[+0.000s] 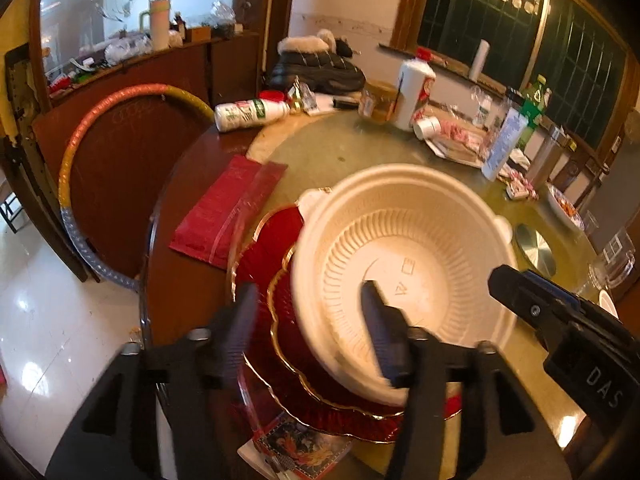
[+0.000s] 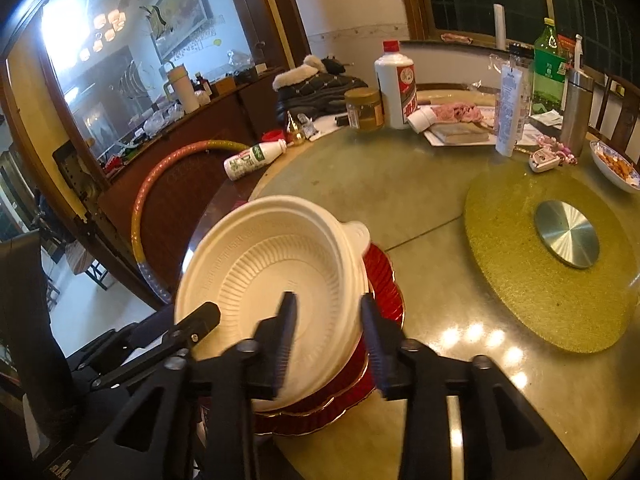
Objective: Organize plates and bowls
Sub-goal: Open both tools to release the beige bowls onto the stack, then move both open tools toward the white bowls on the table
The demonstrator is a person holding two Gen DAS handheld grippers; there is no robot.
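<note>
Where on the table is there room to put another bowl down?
Bare green tabletop lies between the white ribbed plastic bowl on the red gold-rimmed plates and the round yellow turntable mat. The far edge is crowded around the white liquor bottle.

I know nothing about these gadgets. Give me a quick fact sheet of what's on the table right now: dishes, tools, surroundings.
Bowl: white disposable bowl, empty, upright, on top of the stack
Plates: red gold-rimmed plates, stacked under the bowl
Left gripper: open, jaws straddling the bowl's near rim
Right gripper: open, jaws straddling the bowl's rim on the other side
Table: round, with a turntable
Clutter: white liquor bottle, green bottle, fallen white bottle
</note>
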